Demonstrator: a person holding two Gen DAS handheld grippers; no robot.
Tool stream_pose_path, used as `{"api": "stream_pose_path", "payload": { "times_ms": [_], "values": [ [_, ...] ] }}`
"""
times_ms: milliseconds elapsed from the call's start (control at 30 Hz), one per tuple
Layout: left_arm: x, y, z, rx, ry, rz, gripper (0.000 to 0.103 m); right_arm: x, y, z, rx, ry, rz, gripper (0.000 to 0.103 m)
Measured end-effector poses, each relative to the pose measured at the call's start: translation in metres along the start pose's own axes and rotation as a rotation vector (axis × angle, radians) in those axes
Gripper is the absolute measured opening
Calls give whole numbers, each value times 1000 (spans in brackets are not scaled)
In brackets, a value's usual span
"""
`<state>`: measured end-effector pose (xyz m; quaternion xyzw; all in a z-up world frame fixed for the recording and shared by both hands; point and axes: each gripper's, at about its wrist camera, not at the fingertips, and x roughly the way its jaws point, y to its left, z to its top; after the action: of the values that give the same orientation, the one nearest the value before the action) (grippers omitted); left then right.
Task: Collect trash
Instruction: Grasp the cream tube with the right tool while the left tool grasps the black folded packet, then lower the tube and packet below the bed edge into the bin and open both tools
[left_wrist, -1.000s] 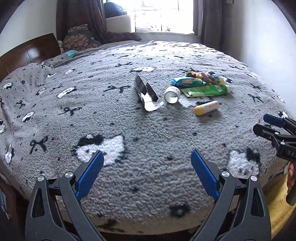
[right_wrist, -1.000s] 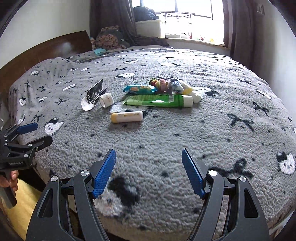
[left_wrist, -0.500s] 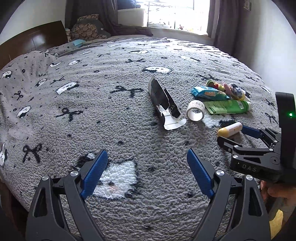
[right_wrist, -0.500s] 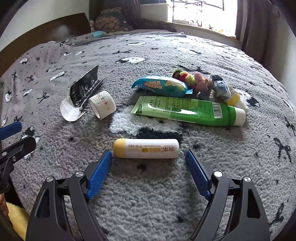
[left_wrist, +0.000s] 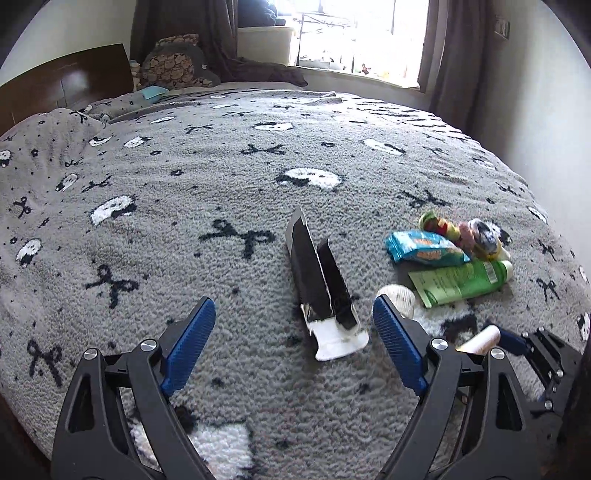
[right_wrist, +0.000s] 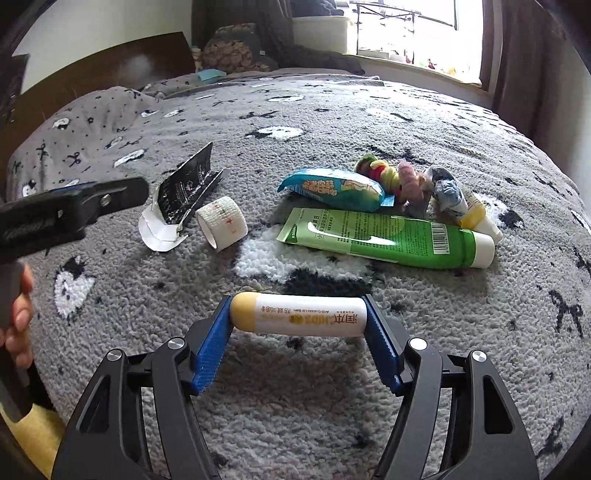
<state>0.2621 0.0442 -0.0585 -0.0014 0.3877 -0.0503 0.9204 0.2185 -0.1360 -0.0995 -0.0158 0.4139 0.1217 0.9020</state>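
My right claw (right_wrist: 297, 325) is closing on a small white tube with a yellow cap (right_wrist: 299, 317), which lies crosswise between the two blue pads; each pad sits against one end of it, cap to the left. The tube rests on the grey fleece blanket (right_wrist: 369, 406) of the bed, at the near edge of the litter.

My left claw (left_wrist: 293, 336) is spread wide with nothing in it. A torn black and silver packet (left_wrist: 317, 284) lies on the blanket just beyond the gap between its pads, its white flap nearest me. A roll of white tape (left_wrist: 397, 297) sits just past the right pad.

Farther off and to the right lie a green tube (right_wrist: 384, 236), a blue snack wrapper (right_wrist: 332, 188) behind it, and a cluster of colourful hair ties (right_wrist: 391, 175) with a small bottle (right_wrist: 472, 214) at the far right end.

From the right wrist view, my left hand (right_wrist: 16, 321) shows at the left edge, gripping the handle.
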Motion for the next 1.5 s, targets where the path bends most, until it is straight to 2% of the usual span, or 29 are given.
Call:
{"api": "stream_pose_path", "payload": {
  "times_ms": [33,100,233,333,400,467,733,1067,1267,1500],
  "values": [
    [5,-1,4,-3,-3,7,81,-2,0,0,-1,1,8,69],
    [16,-2,13,-15,2,23,72,-4,-2,-3,-2,3,31,69],
    [45,-5,20,-21,60,26,58,-10,-5,-10,-13,5,28,69],
    [59,-6,19,-3,98,63,39,-17,-11,-13,-8,-3,25,69],
    [63,-5,16,0,116,67,19,-21,-15,-15,-7,-9,21,69],
    [63,-4,13,5,121,77,6,-26,-19,-19,-12,-12,11,69],
    [29,-7,-2,50,79,54,3,-57,-37,-42,-32,-37,-18,69],
    [-68,-31,-24,137,-64,-32,3,-111,-53,-72,-11,-102,-28,69],
    [-115,-58,-54,184,-105,-125,3,-142,-52,-95,8,-125,-36,69],
    [-152,-81,-98,243,-135,-188,3,-172,-45,-118,8,-153,-60,69]
  ]
}}
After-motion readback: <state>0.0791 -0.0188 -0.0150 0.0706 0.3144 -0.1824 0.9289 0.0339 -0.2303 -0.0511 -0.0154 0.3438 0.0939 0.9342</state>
